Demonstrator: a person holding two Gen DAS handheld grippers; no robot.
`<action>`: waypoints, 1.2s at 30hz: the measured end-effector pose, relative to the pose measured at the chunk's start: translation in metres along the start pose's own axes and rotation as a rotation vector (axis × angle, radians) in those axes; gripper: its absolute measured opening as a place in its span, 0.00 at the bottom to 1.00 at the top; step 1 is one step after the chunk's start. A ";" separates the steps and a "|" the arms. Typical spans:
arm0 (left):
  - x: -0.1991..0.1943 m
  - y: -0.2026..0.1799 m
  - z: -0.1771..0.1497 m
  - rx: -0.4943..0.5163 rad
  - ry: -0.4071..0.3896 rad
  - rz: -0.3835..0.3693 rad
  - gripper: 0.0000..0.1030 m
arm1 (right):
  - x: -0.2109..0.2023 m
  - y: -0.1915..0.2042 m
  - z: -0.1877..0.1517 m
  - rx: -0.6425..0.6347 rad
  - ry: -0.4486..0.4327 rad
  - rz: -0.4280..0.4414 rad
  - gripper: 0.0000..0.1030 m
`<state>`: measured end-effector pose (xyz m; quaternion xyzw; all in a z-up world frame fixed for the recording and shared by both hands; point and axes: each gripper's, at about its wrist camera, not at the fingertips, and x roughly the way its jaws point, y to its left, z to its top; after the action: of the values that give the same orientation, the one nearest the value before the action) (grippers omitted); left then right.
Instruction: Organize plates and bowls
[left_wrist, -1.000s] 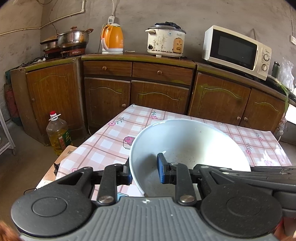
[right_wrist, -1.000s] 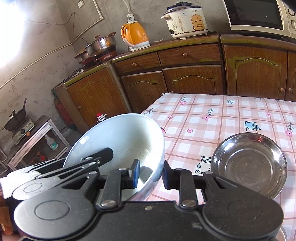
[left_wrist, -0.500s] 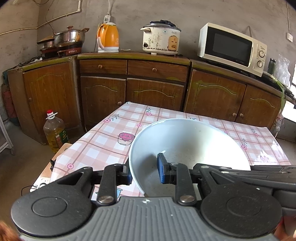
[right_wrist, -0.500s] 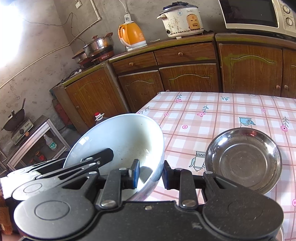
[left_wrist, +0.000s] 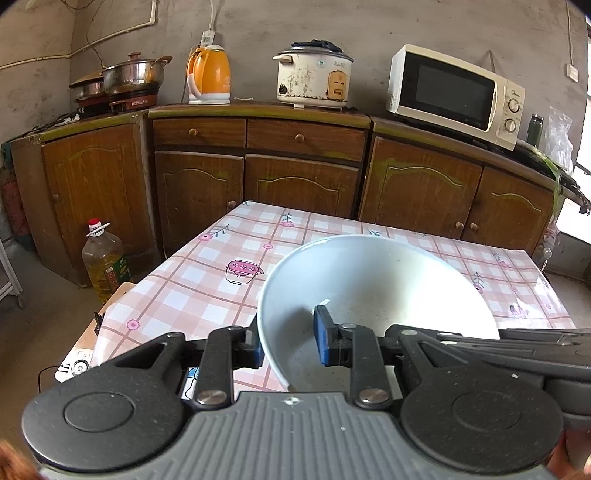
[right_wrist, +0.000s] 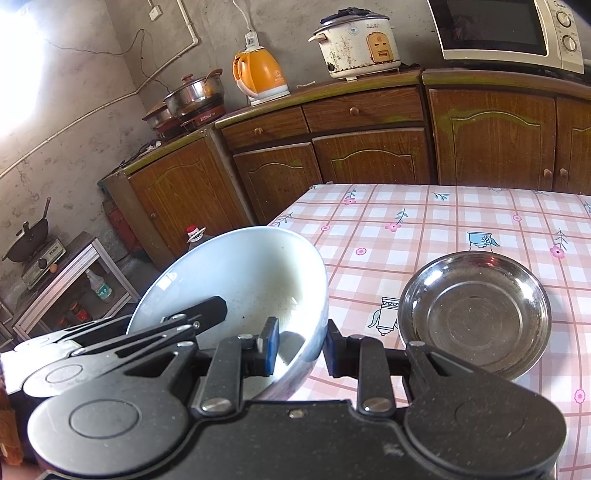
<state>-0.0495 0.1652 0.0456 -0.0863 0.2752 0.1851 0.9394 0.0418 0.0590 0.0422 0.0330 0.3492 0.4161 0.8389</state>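
Observation:
A large white bowl (left_wrist: 376, 280) is held tilted above the near end of the checked table (left_wrist: 221, 266). My left gripper (left_wrist: 288, 343) is shut on the bowl's left rim, one blue pad inside and one outside. My right gripper (right_wrist: 301, 345) is shut on the opposite rim of the white bowl (right_wrist: 236, 280). Each gripper's black fingers (right_wrist: 184, 325) show at the edge of the other's view. An empty steel bowl (right_wrist: 474, 317) sits on the table (right_wrist: 443, 210) just right of the white bowl.
Wooden cabinets (left_wrist: 295, 177) run along the wall behind the table. They carry an orange kettle (left_wrist: 208, 75), a rice cooker (left_wrist: 314, 79), a microwave (left_wrist: 454, 94) and pots (left_wrist: 125, 79). An oil bottle (left_wrist: 105, 258) stands on the floor at the left.
Both grippers keep their grip on the white bowl. The scene has drifted slightly: the steel bowl and cabinets sit a little further left in the views.

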 end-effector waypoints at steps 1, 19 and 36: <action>0.000 -0.001 -0.001 0.000 0.001 -0.002 0.25 | 0.000 0.000 0.000 -0.002 -0.001 -0.001 0.31; -0.007 -0.009 -0.007 0.010 0.006 -0.032 0.25 | -0.017 -0.011 -0.012 0.010 -0.007 -0.016 0.31; -0.011 -0.022 -0.014 0.027 0.014 -0.062 0.25 | -0.033 -0.020 -0.018 0.018 -0.013 -0.036 0.31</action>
<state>-0.0565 0.1381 0.0412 -0.0831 0.2813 0.1517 0.9439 0.0312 0.0182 0.0401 0.0370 0.3482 0.3976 0.8481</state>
